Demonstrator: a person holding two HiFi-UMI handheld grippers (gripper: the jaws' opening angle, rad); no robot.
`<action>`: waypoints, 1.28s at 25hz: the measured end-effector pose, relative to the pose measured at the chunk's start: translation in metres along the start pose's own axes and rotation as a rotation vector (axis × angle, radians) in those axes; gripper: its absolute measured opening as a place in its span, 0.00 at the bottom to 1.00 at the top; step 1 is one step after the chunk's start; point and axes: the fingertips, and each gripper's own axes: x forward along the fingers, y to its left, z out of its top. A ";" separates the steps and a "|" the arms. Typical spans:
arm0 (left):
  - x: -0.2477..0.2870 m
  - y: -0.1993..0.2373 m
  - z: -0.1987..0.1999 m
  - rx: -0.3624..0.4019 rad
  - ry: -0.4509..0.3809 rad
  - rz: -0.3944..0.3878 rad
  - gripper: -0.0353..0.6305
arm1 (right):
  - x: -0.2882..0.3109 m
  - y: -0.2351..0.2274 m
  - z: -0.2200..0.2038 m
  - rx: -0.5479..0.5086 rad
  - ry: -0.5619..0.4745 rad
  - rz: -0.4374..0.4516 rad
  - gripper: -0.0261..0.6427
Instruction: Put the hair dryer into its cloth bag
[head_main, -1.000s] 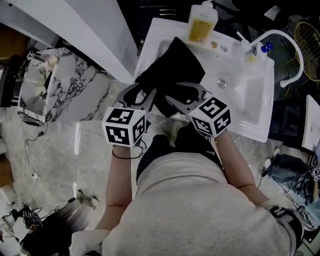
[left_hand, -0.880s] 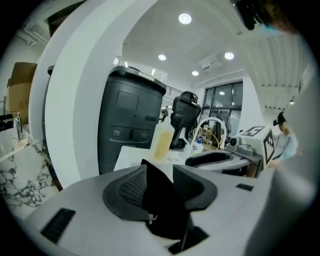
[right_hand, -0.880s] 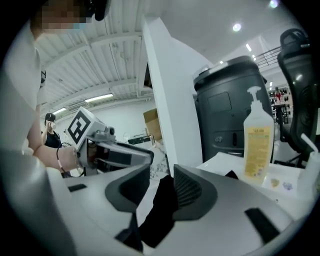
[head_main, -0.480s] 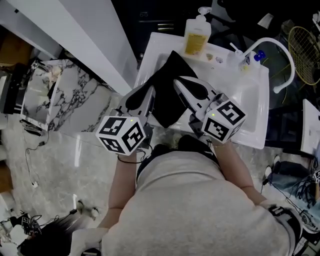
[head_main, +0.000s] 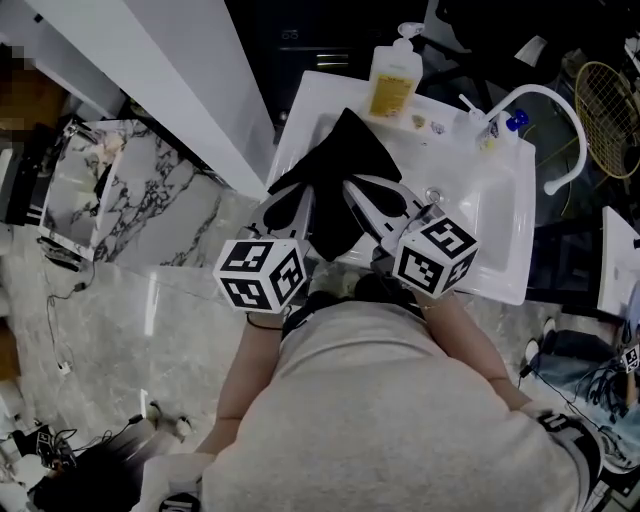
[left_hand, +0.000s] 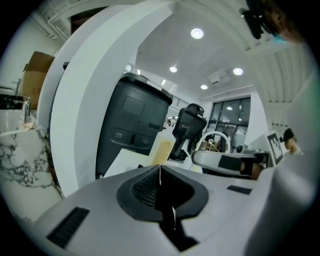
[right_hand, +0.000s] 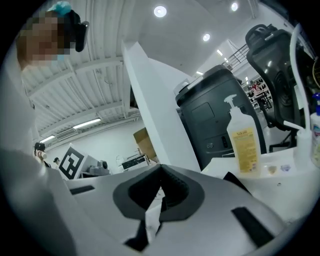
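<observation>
The black cloth bag (head_main: 345, 165) drapes over the near left rim of the white sink (head_main: 500, 245), its lower end hanging in front of the rim. My left gripper (head_main: 290, 193) is shut on the bag's left edge; its jaws have just been closing. At the bag's right side, my right gripper (head_main: 352, 185) is shut on the cloth. In the left gripper view the jaws (left_hand: 160, 170) meet with only a thin seam. The right gripper view shows closed jaws (right_hand: 161, 172) and a black bag corner (right_hand: 239, 183) beside them. No hair dryer shows in any view.
A yellow soap bottle (head_main: 390, 75) stands at the sink's back edge, a curved white faucet (head_main: 555, 105) at its right. A slanted white panel (head_main: 170, 70) and a marble block (head_main: 120, 190) lie to the left. The person's body fills the lower frame.
Both grippers went from open to shut at the bag's edges and rose. The bag has drawn in from a broad spread to a narrower shape between them.
</observation>
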 end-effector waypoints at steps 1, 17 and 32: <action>0.002 0.002 -0.006 -0.019 0.024 0.010 0.07 | 0.001 -0.002 -0.004 0.003 0.014 -0.015 0.04; 0.008 0.006 -0.019 0.013 0.104 0.013 0.07 | 0.001 -0.012 -0.015 -0.022 0.035 -0.079 0.04; 0.015 -0.005 -0.032 0.022 0.151 -0.025 0.07 | 0.000 -0.024 -0.025 -0.036 0.065 -0.113 0.04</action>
